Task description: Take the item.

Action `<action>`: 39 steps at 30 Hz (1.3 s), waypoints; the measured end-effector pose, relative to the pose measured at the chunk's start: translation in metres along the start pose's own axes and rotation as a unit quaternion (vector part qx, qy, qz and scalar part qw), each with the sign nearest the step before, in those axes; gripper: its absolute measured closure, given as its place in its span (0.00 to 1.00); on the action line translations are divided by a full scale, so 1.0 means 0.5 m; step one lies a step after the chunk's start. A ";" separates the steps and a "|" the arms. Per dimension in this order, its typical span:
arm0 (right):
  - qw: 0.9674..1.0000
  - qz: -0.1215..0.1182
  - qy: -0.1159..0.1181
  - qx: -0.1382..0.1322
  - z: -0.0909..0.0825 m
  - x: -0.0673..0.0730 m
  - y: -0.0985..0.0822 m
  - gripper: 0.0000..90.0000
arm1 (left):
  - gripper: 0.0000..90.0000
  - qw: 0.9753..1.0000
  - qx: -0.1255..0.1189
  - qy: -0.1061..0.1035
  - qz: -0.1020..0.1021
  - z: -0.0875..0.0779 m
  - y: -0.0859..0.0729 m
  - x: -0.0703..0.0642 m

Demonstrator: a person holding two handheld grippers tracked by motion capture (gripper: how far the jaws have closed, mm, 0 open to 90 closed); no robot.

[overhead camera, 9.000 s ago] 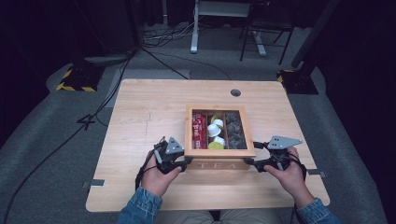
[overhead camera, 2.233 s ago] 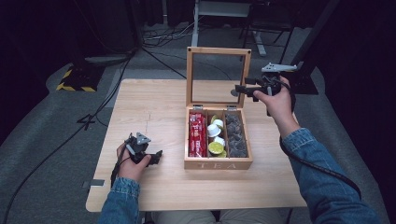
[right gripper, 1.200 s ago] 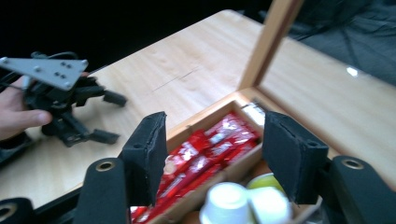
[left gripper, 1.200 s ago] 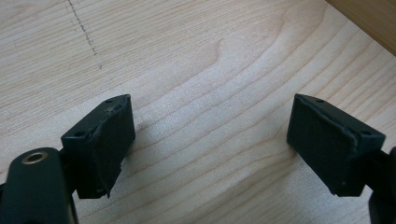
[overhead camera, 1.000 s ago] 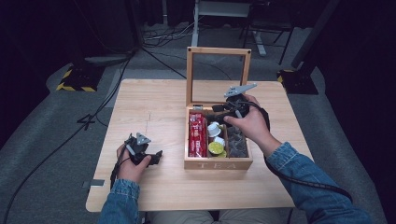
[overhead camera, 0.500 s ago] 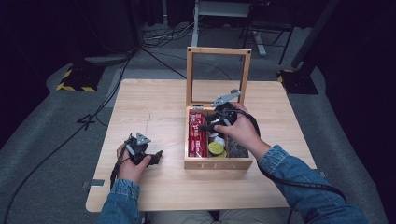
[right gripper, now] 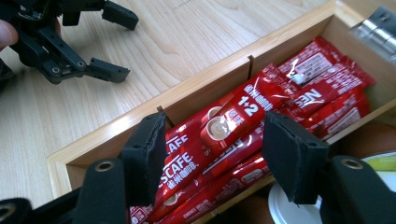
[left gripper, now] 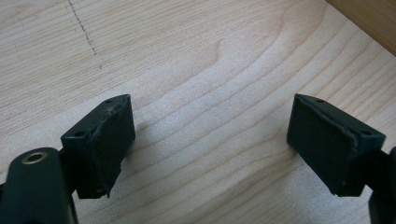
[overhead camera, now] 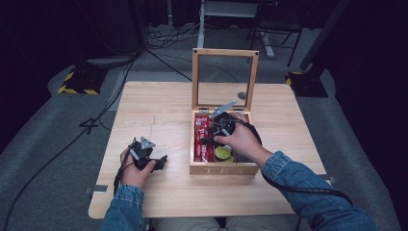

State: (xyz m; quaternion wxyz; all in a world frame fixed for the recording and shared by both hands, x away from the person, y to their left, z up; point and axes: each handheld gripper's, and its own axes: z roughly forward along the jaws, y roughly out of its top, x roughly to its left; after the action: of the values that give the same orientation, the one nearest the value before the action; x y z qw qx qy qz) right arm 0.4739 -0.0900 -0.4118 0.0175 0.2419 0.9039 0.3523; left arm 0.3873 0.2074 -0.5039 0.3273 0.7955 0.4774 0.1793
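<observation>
1. Red glossy coffee sachets (right gripper: 243, 116) fill the open wooden tea box's (overhead camera: 221, 168) left compartment.
2. Right hand-held gripper (right gripper: 212, 140), jaws apart, straddles the top sachet.
3. Left hand-held gripper (left gripper: 210, 140), jaws apart, rests over bare counter (overhead camera: 159, 110).

We note the right gripper (overhead camera: 208, 139) has dropped from the raised lid (overhead camera: 224, 79) over the red sachets (right gripper: 243, 116).

high view overhead; gripper views close, sharing box (overhead camera: 221, 168) (right gripper: 116, 135).
</observation>
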 end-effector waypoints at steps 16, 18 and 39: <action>0.999 0.010 -0.029 0.040 0.039 0.013 0.003 0.44 | 0.17 1.000 0.000 0.000 0.000 0.000 0.000 0.000; 0.999 0.009 -0.032 0.042 0.042 0.016 0.003 0.44 | 0.17 1.000 0.000 0.000 0.000 0.000 0.000 0.000; 0.998 0.057 0.017 0.031 0.029 0.044 0.001 0.94 | 0.17 1.000 0.000 0.000 0.000 0.000 0.000 0.000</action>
State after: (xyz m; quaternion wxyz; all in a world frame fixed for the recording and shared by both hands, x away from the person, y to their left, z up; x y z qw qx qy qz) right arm 0.4578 -0.0705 -0.4193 -0.0257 0.2874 0.8994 0.3285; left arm 0.3873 0.2074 -0.5039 0.3274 0.7954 0.4775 0.1795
